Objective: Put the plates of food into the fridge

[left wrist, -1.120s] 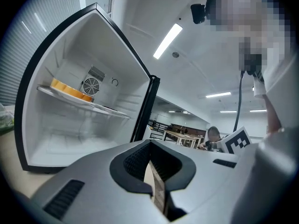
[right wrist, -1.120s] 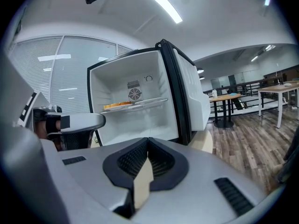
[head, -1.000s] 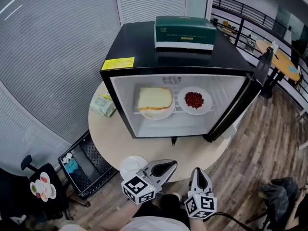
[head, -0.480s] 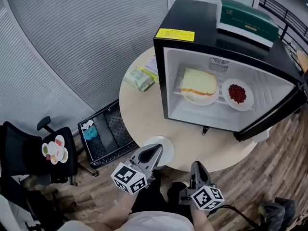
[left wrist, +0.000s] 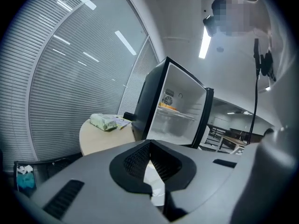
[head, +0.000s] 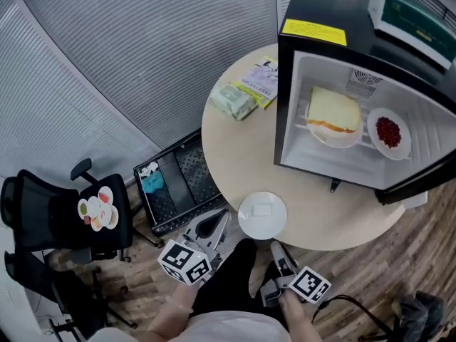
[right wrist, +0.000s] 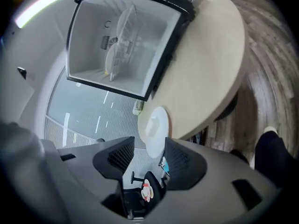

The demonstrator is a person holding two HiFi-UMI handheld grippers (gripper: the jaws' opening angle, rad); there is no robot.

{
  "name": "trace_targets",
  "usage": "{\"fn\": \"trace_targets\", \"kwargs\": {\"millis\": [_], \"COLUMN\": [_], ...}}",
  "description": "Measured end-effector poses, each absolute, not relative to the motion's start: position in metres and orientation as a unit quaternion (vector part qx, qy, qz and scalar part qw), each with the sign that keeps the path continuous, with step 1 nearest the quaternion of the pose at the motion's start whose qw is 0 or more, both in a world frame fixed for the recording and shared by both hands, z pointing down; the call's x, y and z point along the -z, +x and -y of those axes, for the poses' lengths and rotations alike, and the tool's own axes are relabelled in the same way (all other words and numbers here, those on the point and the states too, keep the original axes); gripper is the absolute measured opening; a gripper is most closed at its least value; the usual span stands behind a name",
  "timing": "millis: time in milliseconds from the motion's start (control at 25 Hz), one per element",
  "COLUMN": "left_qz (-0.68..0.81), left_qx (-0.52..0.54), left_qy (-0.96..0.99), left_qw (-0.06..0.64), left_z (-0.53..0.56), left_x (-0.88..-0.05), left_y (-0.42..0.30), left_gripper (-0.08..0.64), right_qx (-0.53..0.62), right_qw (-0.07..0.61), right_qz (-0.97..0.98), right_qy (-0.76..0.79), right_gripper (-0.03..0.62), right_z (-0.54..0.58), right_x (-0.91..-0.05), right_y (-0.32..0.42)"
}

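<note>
A white plate (head: 262, 214) with a pale slab on it sits at the near edge of the round table (head: 235, 148). The open fridge (head: 288, 105) holds a sandwich plate (head: 333, 117) and a plate of red beans (head: 388, 132) on its shelf. My left gripper (head: 219, 217) hangs just left of the white plate, off the table's rim, tips together. My right gripper (head: 275, 247) is just below that plate. Its jaws have just been opening and nothing is pinched. In the right gripper view the white plate (right wrist: 156, 129) lies ahead of the right gripper (right wrist: 148, 142).
A green packet (head: 233, 100) and a printed pouch (head: 263, 77) lie at the table's far side. A green box (head: 410, 13) tops the fridge. On the floor left stand a black crate (head: 178, 184) and a black chair (head: 43, 219) bearing a plate of colourful food (head: 98, 209).
The view has swung left, so the fridge now sits at the right and the chair has come into sight. Both grippers dropped lower; the right one rolled and its jaws parted.
</note>
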State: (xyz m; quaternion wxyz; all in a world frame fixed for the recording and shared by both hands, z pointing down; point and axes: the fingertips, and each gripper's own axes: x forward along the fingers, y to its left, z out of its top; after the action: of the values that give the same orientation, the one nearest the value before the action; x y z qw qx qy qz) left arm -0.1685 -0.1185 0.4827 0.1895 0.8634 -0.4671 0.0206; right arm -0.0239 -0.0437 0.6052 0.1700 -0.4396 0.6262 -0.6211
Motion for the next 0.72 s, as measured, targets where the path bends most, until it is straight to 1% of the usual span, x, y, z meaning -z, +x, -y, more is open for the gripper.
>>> {"fn": "trace_targets", "kwargs": {"millis": [160,240,400,560,720], "left_qz": [0.434,0.414,0.379,0.357,0.344], "left_qx": [-0.029,-0.033,-0.036,-0.043,-0.046], "left_qy": [0.878,0.887,0.903,0.912,0.916], "left_qw": [0.198,0.2,0.2,0.199,0.201], "left_z": [0.124,0.127,0.132,0.134,0.134], "left_x": [-0.49,-0.495,-0.501,-0.505,-0.512], "left_y": [-0.175,-0.177,-0.177,-0.182,-0.189], "left_gripper": [0.005,0.005,0.005,0.005,0.005], "right_qx": [0.655,0.652,0.641,0.64,0.633], "right_qw": [0.181,0.185,0.237,0.258,0.299], "right_qz": [-0.585,-0.583,-0.574,-0.552,-0.527], "right_qy": [-0.443,-0.448,-0.451,-0.469,-0.481], "right_gripper": [0.186,0.186,0.186,0.184,0.184], "right_z": [0.033,0.033,0.046,0.054,0.065], "right_x": [-0.628,-0.632,-0.632,-0.643,-0.65], "right_y": [-0.046,-0.056,-0.07,-0.077,-0.075]}}
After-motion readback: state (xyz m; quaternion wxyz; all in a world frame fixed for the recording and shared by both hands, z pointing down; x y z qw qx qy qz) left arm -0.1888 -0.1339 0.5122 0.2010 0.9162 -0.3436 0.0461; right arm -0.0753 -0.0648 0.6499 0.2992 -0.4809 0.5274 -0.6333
